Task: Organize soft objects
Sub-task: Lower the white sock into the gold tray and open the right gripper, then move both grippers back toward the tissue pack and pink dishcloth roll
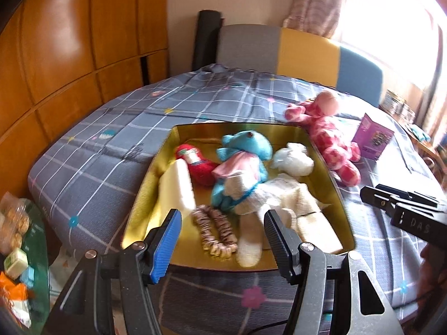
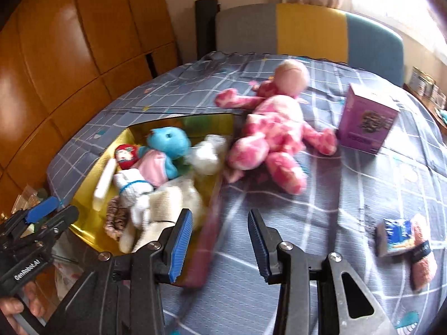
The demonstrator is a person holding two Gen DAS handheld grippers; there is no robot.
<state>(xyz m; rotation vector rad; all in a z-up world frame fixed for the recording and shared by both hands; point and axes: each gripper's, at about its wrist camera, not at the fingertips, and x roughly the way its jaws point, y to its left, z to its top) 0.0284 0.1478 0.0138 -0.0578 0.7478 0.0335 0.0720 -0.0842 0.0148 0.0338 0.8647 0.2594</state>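
Gold box point(image 1: 332, 187) at frame centre already holds approx. six soft toys; pink plush point(image 2: 276, 131) w/ small towel point(image 2: 421, 254) remain outside. Left gripper point(image 1: 220, 240) and right gripper point(image 2: 220, 245): both apart, empty.

Home bedroom: bed point(image 1: 111, 145), wardrobe point(image 1: 69, 42)

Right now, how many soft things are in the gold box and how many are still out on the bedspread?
In the gold box: 7 (blue plush, red doll, white foam block, striped scrunchie, white fluffy piece, white knit doll, cream knit piece)
On the bedspread: 2 (pink plush, pink fuzzy roll)
Total: 9
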